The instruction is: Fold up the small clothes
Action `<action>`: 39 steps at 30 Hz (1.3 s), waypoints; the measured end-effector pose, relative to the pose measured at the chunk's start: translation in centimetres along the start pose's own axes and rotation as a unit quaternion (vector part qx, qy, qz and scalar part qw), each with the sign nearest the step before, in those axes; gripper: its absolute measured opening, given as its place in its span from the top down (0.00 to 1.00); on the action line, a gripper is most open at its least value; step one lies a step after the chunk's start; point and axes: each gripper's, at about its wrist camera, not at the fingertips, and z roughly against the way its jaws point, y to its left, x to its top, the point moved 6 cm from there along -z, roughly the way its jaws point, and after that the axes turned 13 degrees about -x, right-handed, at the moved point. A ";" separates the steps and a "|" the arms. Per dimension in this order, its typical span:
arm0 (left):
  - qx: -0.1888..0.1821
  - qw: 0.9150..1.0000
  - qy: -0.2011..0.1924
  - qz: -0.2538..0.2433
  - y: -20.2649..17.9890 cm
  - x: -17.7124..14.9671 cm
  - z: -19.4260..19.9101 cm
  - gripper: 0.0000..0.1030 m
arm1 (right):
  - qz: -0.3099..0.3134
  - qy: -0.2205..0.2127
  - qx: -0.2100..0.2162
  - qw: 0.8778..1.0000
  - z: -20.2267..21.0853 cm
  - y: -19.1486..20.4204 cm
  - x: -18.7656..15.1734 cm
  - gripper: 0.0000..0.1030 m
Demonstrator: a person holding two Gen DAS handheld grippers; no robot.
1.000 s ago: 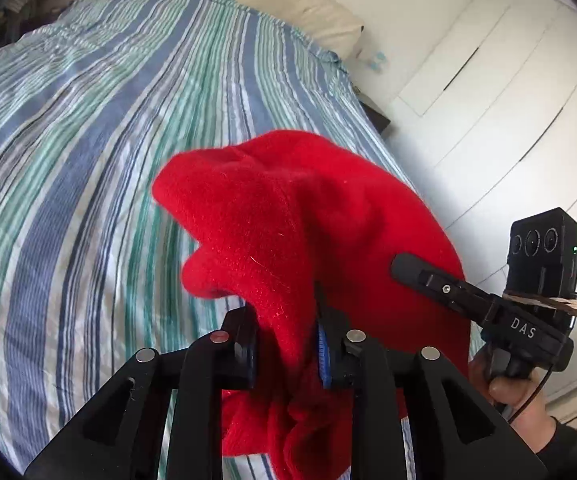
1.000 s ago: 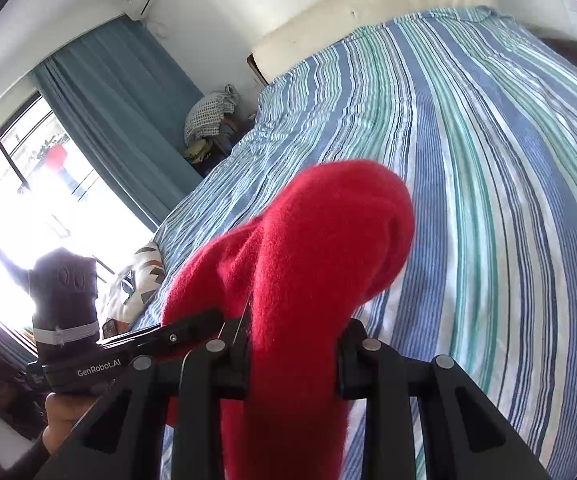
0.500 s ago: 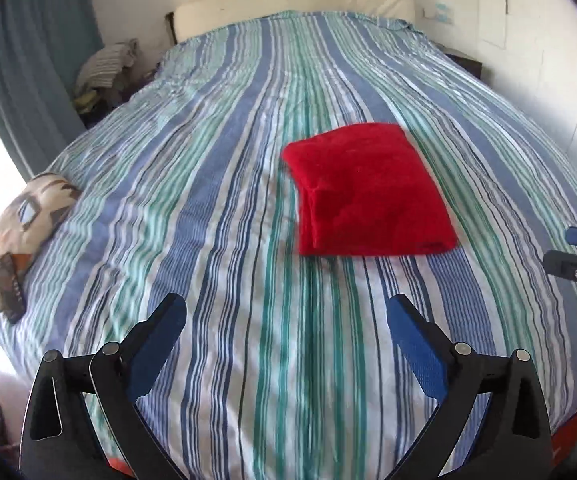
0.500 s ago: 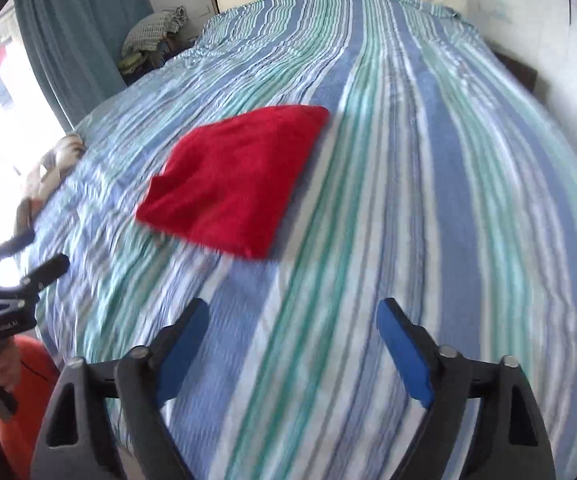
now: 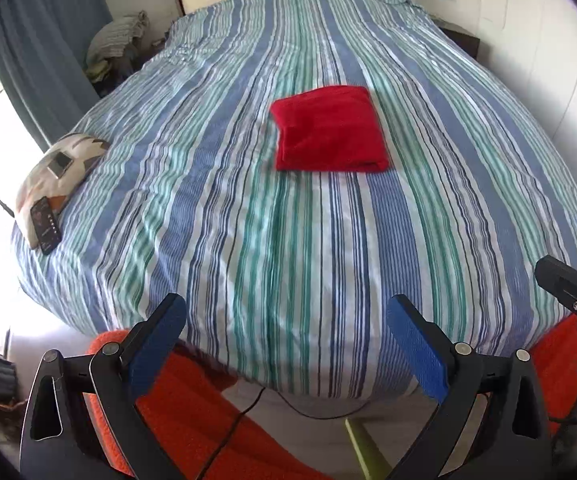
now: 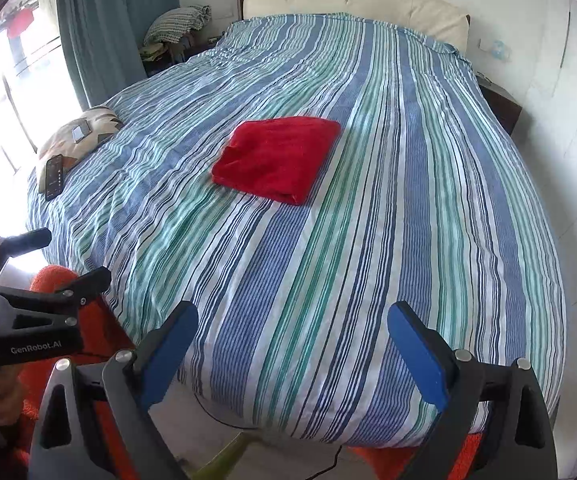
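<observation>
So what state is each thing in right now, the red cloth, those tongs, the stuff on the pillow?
Red cloth: folded, flat on the bed.
Left tongs: open, empty, jaws just opened.
Right tongs: open, empty, jaws just opened.
Phone: lying on the patterned pillow, screen lit.

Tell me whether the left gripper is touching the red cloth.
Apart. The left wrist view shows the left gripper open at the foot of the bed, with striped cover between it and the folded red cloth.
</observation>
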 end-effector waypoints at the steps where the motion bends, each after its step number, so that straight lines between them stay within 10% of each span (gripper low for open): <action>1: 0.002 1.000 0.002 0.001 0.0 -0.2 0.2 0.02 | 0.001 0.001 0.002 1.000 0.5 0.2 -0.3 0.08; 39: -0.018 1.000 -0.001 0.025 0.2 -1.3 3.0 0.02 | -0.002 0.019 -0.005 1.000 3.5 1.7 -0.8 0.08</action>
